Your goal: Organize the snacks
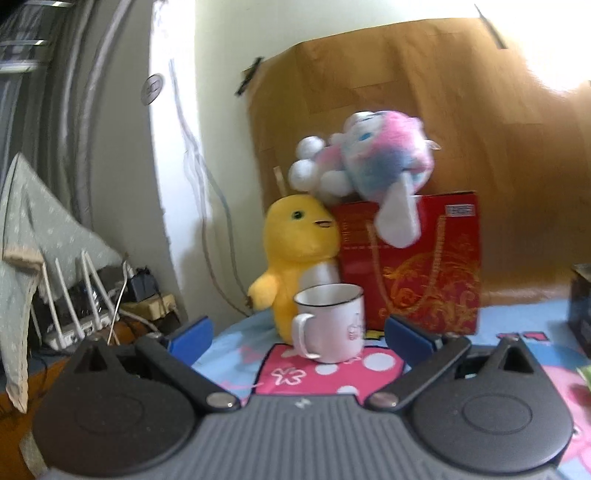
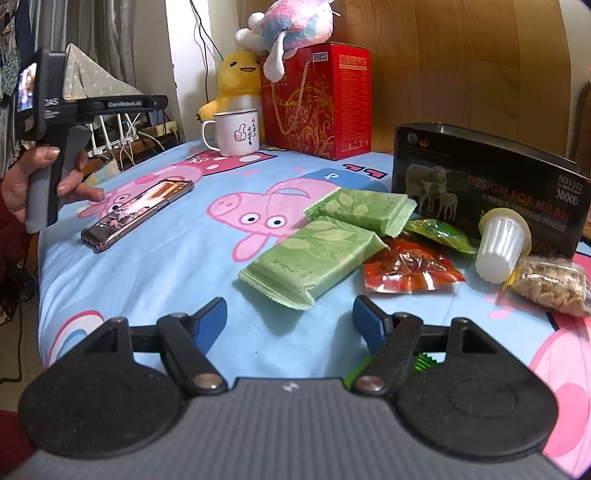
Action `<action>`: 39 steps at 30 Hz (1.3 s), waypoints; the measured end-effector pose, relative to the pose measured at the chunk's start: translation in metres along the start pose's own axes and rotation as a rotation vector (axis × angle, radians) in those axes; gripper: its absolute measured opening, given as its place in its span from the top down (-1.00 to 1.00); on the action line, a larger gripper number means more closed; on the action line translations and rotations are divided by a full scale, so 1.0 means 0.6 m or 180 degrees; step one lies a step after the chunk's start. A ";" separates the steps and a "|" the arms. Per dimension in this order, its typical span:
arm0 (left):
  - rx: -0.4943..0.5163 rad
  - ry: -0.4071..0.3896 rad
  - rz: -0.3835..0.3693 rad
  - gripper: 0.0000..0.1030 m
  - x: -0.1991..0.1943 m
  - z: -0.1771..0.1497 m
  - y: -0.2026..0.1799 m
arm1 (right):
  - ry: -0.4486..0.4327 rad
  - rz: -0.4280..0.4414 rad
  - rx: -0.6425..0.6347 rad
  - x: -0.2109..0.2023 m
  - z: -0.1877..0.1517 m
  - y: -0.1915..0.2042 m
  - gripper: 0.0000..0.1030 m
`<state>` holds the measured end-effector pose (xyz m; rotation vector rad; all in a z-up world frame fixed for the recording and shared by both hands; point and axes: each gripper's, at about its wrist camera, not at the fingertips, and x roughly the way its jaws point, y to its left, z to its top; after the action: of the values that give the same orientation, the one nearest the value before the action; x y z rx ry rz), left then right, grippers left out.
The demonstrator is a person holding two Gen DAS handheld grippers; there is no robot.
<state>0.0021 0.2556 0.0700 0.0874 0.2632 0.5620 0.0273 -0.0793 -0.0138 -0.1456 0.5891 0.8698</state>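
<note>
In the right wrist view my right gripper (image 2: 290,321) is open and empty, low over the cartoon tablecloth (image 2: 166,266). Just ahead lie two green snack packets (image 2: 310,258) (image 2: 364,208), a red packet (image 2: 410,269), a green-yellow packet (image 2: 441,230), a white jelly cup (image 2: 498,245) on its side and a bag of nuts (image 2: 554,284). A black open box (image 2: 487,181) stands behind them. My left gripper (image 1: 299,334) is open and empty, facing a white mug (image 1: 332,321); its body (image 2: 51,122) shows held in a hand at the left.
A phone (image 2: 138,210) lies on the cloth at the left. A red gift box (image 2: 317,99) stands at the back with a pastel plush (image 2: 291,27) on top and a yellow plush (image 2: 236,83) beside it. The mug (image 2: 236,133) stands before them. The table's left edge drops to cables.
</note>
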 end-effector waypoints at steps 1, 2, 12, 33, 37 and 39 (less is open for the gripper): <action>-0.0032 0.0009 0.0029 -0.99 0.008 -0.004 0.004 | 0.0000 -0.0001 0.0001 0.000 0.000 0.000 -0.50; -0.0046 0.0026 0.0071 -0.99 0.017 -0.008 0.007 | 0.0001 -0.0003 -0.0001 0.000 0.000 0.000 -0.50; 0.0018 0.0230 0.0100 -0.99 0.087 -0.020 0.014 | 0.0026 -0.0012 -0.0053 0.004 0.001 0.003 -0.55; -0.0364 0.0350 -0.0663 -0.99 -0.029 0.033 -0.052 | -0.0017 -0.0034 -0.0016 0.002 0.000 -0.003 -0.56; -0.0421 0.0551 -0.1164 -0.99 -0.054 0.017 -0.131 | -0.0053 -0.0076 0.0032 -0.004 -0.002 -0.006 -0.56; -0.0458 0.0716 -0.1317 -0.99 -0.055 -0.001 -0.171 | -0.0064 -0.0081 0.0059 -0.008 -0.004 -0.008 -0.56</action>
<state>0.0277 0.1515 0.0613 -0.1685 0.4460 0.1765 0.0274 -0.0863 -0.0141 -0.1270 0.5753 0.8401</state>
